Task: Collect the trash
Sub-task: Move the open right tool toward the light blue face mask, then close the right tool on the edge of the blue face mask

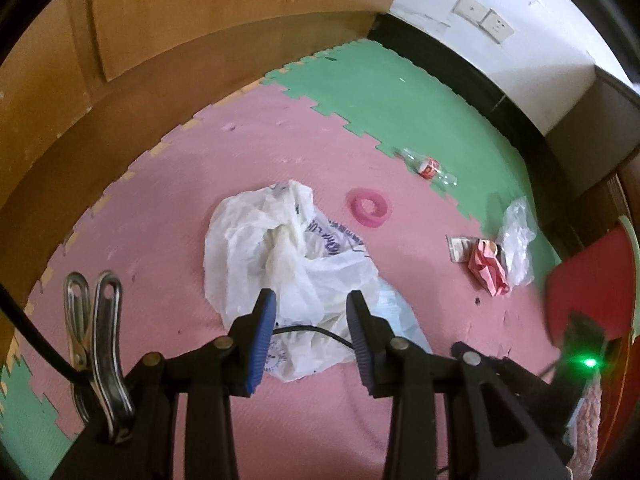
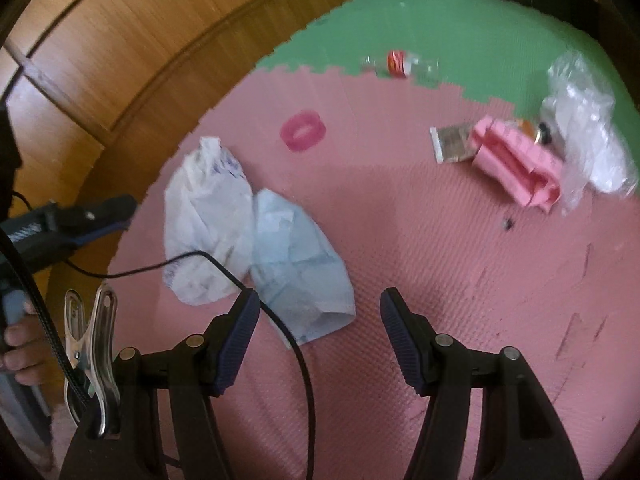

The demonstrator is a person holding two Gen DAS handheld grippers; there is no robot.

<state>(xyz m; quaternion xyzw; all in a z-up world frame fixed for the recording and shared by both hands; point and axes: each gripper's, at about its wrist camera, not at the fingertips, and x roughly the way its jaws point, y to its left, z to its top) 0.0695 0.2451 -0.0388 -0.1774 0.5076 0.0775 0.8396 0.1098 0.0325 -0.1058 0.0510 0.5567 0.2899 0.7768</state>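
Observation:
A crumpled white plastic bag lies on the pink foam mat, with a pale blue bag beside it. My left gripper is open just above the white bag's near edge, holding nothing. It also shows at the left of the right wrist view. My right gripper is open and empty above the mat, near the blue bag. Farther off lie a pink ring, a clear plastic bottle with a red label, a crumpled pink paper, a small flat packet and a clear plastic wrapper.
A wooden cabinet runs along the mat's far and left sides. A white wall with sockets stands at the back right. A red object sits at the right edge. A black cable crosses in front of my right gripper.

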